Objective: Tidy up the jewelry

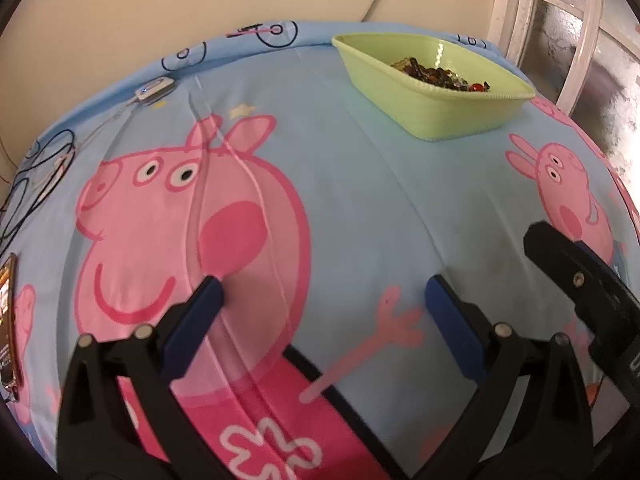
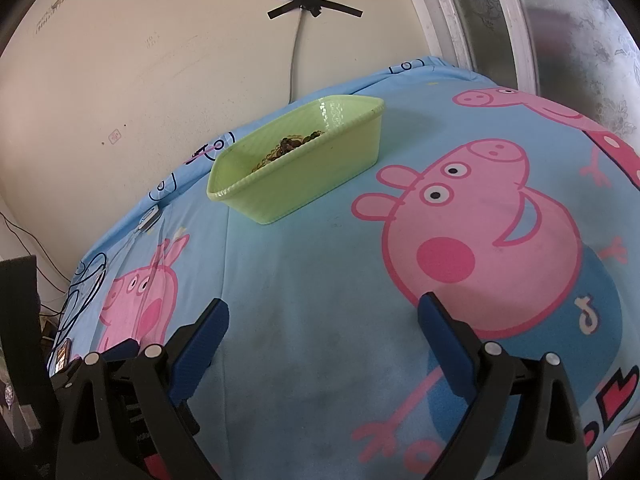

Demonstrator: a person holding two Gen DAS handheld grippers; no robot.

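Phone (image 1: 7,320) at the far left edge of a blue cartoon-pig bedsheet (image 1: 352,184); black cables (image 1: 44,160) beyond it, and a small white device (image 1: 154,90) near the wall. Left gripper (image 1: 322,308): released, jaws wide apart, nothing between them, hovering over the sheet. Right gripper (image 2: 324,320): likewise released and empty. Green plastic tub (image 1: 436,92), far right of centre, resting on the sheet well apart from both tools. Jewelry (image 1: 436,74): dark tangled heap inside the tub.
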